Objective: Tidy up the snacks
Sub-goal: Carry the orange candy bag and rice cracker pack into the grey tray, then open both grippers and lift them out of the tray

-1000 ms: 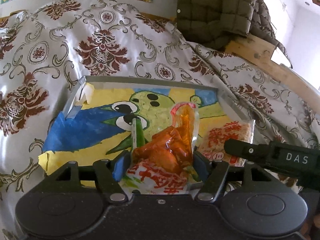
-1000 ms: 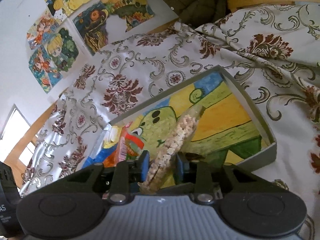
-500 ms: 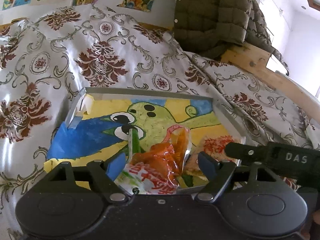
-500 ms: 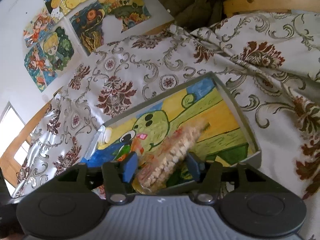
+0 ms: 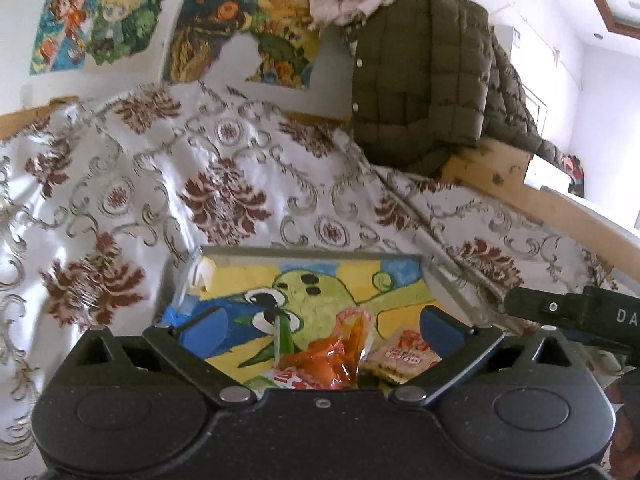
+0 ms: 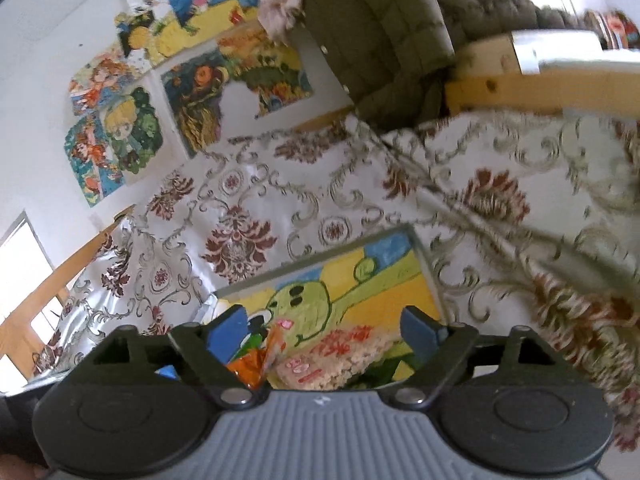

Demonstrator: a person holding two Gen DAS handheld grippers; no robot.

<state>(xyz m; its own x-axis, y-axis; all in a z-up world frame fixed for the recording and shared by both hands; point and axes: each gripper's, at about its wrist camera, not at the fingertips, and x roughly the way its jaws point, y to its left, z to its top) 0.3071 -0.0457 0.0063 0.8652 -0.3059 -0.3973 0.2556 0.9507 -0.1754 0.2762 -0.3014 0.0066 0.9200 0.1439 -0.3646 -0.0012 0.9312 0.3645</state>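
A shallow grey box (image 5: pixel 312 257) with a painted green cartoon bottom lies on the patterned cloth. An orange snack packet (image 5: pixel 332 360) and a clear packet of puffed rice cakes (image 5: pixel 400 356) lie in its near end. My left gripper (image 5: pixel 320 328) is open above the orange packet, touching nothing. In the right wrist view the box (image 6: pixel 320 264), the rice cake packet (image 6: pixel 340 356) and the orange packet (image 6: pixel 252 360) show below my right gripper (image 6: pixel 324 328), which is open and empty. The right gripper's body (image 5: pixel 576 312) shows at the left view's right edge.
A floral cloth (image 5: pixel 200 184) covers the surface around the box. A dark quilted jacket (image 5: pixel 420 80) hangs over a wooden rail (image 5: pixel 540 200) at the back right. Paintings (image 6: pixel 132 120) hang on the white wall behind.
Both grippers opened and let go of their packets, which now lie in the box. Both grippers have pulled back and tilted upward, showing more of the wall.
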